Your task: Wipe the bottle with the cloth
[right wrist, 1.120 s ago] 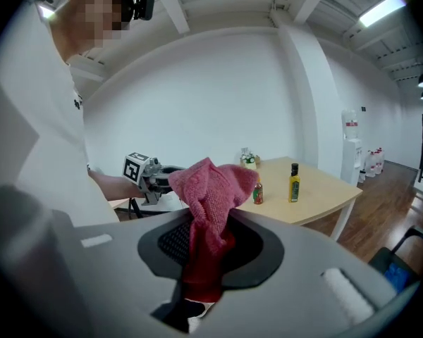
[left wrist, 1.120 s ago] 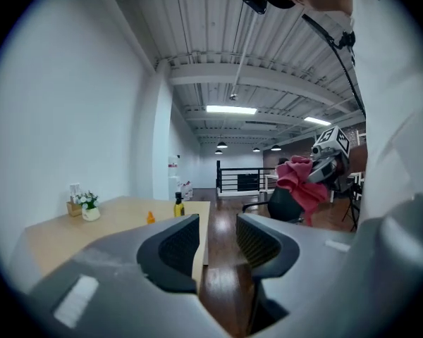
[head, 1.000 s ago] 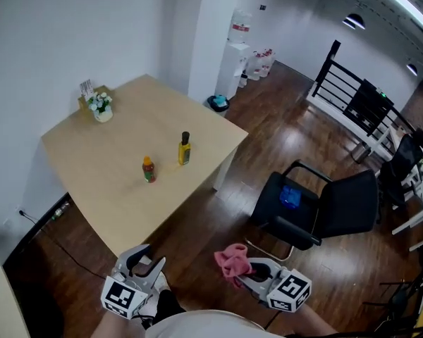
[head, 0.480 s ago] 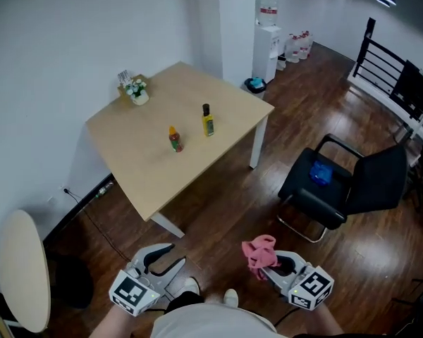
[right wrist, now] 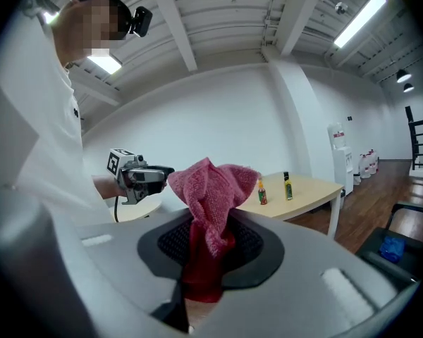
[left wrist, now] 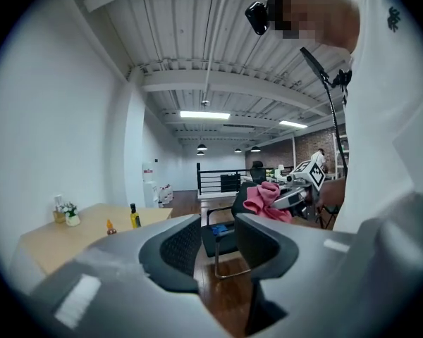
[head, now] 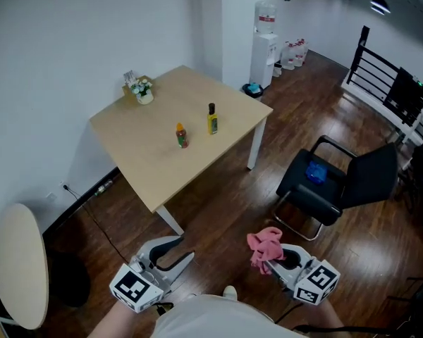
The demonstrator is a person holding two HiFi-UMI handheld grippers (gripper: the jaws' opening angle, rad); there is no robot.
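The right gripper [right wrist: 210, 239] is clamped on the cloth [right wrist: 213, 189], whose pink wad bunches up past the jaws. The left gripper [left wrist: 218, 241] stands fairly wide with nothing between its jaws. Both hang low by the person's body, well apart from the table [head: 148, 164]. Two bottles stand near each other at its middle, a yellow bottle [head: 212, 119] and a smaller orange bottle [head: 181, 135]. I cannot tell which is meant. The step in hand looks like the approach. To do it well, keep the clamp firm so the wad faces forward. Let the left jaws close low on the bottle's body first. Both bottles look slim and would likely tip if the cloth pushes on them unsteadied.
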